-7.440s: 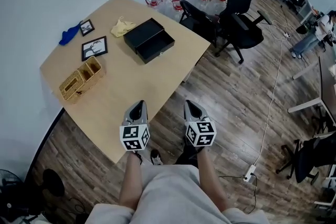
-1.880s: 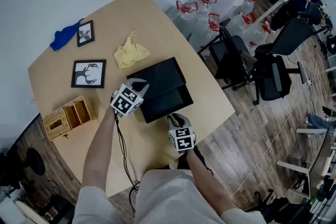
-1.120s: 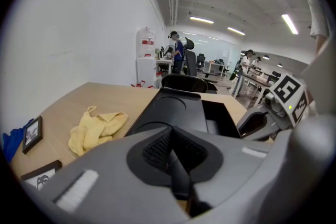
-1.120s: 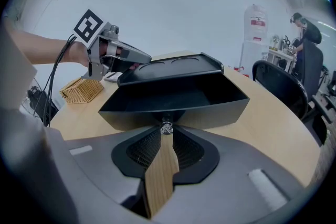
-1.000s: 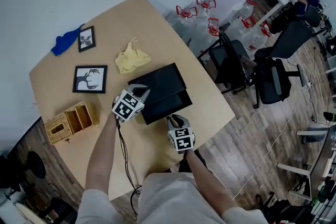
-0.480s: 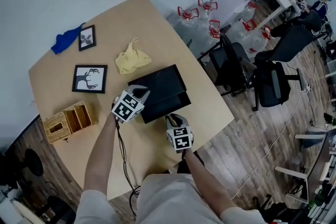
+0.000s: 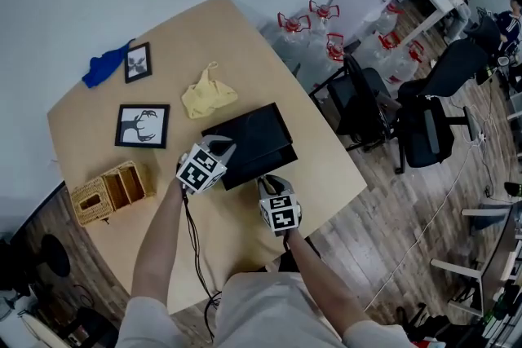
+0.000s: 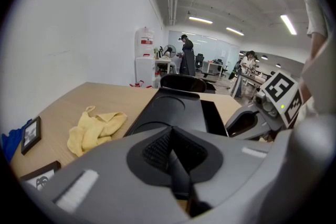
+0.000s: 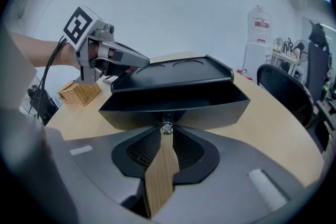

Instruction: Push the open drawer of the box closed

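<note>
A black box [image 7: 247,132] lies on the wooden table [image 7: 314,155] with its drawer [image 7: 265,165] still out by a narrow strip toward me. In the right gripper view the drawer front [image 9: 173,105] fills the middle, and my right gripper [image 9: 166,131] is shut with its tips against the small knob [image 9: 166,127]. From above, the right gripper [image 7: 267,181] sits at the drawer's front. My left gripper [image 7: 222,147] is shut and rests at the box's near-left corner; in its own view the left gripper [image 8: 171,136] points across the box lid [image 8: 178,112].
A yellow cloth [image 7: 209,99] lies just behind the box. Two picture frames [image 7: 142,125] [image 7: 137,62], a blue cloth [image 7: 103,68] and a wicker basket [image 7: 110,191] are at the left. Black office chairs [image 7: 363,106] and water jugs [image 7: 314,20] stand beyond the table's right edge.
The drawer has slid further into the box over the last two seconds. My right gripper moved forward with it. The left gripper has stayed at the box's corner.
</note>
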`<act>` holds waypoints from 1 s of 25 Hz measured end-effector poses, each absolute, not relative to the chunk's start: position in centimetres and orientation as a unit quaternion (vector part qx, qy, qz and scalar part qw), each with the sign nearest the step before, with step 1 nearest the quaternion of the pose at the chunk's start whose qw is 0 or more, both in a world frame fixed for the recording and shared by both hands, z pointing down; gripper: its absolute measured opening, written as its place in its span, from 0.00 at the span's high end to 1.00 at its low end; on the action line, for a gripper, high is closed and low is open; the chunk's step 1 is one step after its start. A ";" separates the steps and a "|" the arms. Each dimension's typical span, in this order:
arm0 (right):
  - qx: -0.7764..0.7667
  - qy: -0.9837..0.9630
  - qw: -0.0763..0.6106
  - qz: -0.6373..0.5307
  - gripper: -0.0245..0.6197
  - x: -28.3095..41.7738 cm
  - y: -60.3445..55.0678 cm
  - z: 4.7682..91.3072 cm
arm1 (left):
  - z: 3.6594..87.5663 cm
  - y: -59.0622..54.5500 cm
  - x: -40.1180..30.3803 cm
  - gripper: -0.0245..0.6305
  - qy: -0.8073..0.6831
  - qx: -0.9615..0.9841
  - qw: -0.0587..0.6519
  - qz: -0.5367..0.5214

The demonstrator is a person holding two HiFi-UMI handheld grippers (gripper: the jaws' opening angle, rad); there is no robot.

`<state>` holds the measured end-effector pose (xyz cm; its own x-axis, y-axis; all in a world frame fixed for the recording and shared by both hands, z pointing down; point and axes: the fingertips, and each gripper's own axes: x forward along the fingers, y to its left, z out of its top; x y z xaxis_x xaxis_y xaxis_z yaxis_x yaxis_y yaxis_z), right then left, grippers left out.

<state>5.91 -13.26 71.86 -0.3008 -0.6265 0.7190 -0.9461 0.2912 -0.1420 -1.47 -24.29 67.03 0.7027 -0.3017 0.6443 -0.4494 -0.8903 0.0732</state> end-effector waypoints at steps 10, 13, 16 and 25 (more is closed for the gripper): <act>0.527 -0.751 0.273 0.289 0.85 5.5 -14.6 71.7 | 66.8 -24.1 -1.4 0.88 -0.200 0.918 0.111 0.323; 0.527 -0.751 0.275 0.288 0.85 5.4 -15.0 71.8 | 66.8 -24.2 -1.4 0.88 -0.201 0.919 0.113 0.319; 0.527 -0.750 0.275 0.289 0.85 5.3 -15.4 71.8 | 66.8 -24.2 -1.5 0.88 -0.202 0.920 0.113 0.317; 0.528 -0.751 0.276 0.285 0.85 4.9 -16.9 71.6 | 66.6 -24.2 -1.5 0.88 -0.202 0.921 0.114 0.313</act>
<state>4.94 -16.85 71.61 -0.2896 -0.6354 0.7158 -0.9504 0.2798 -0.1362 -1.49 -24.22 66.61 0.7222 -0.2998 0.6234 -0.4428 -0.8927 0.0837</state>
